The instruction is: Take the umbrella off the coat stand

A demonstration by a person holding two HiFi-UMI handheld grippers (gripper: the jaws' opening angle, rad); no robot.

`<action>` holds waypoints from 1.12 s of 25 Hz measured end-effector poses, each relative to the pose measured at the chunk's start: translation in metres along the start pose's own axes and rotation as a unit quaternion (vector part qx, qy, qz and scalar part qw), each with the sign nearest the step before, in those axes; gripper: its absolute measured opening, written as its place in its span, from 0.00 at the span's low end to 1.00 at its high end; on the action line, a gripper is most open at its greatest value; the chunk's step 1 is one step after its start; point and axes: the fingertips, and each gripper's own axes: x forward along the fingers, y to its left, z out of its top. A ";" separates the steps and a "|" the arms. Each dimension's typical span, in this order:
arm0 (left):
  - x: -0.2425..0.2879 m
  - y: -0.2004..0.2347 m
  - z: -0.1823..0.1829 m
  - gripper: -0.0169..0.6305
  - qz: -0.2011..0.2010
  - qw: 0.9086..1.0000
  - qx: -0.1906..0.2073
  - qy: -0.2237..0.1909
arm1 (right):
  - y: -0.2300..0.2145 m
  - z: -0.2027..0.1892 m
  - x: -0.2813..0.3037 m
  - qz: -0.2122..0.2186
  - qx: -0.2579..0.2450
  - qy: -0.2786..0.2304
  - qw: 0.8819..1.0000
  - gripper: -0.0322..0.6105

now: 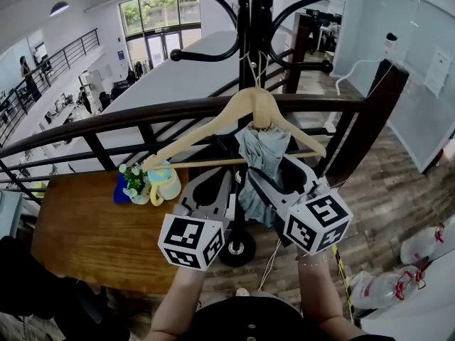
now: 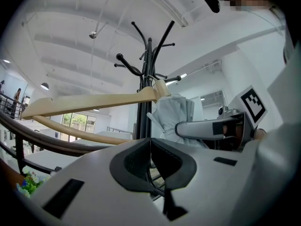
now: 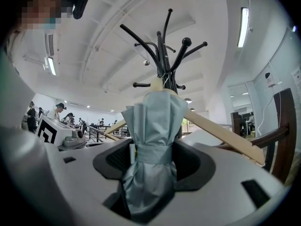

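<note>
right tongs (image 3: 151,160): clamped on the folded pale-blue umbrella (image 3: 153,119)
left tongs (image 2: 151,157): clenched, nothing between
umbrella: just under the wooden hanger (image 1: 213,130), against the black coat stand (image 1: 245,27)

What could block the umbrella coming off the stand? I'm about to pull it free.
Nothing lies between the right gripper and the umbrella: it is already clamped. The wooden hanger hangs on the coat stand just behind the umbrella's top and might snag.

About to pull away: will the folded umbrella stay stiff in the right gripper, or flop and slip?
Probably squashy, not stiff: the umbrella's fabric bunches in loose folds above its strap. It could slip; the right gripper's jaws press on smooth cloth.
</note>
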 end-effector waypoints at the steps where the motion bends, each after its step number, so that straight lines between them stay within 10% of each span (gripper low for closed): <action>1: -0.001 0.000 0.002 0.05 0.000 1.000 0.000 -0.002 | 0.000 0.001 0.000 -0.001 0.000 -0.001 1.000 0.45; 28: -0.014 -0.007 0.040 0.05 -0.017 0.999 0.013 -0.040 | 0.011 0.043 -0.007 -0.007 -0.004 -0.022 1.000 0.45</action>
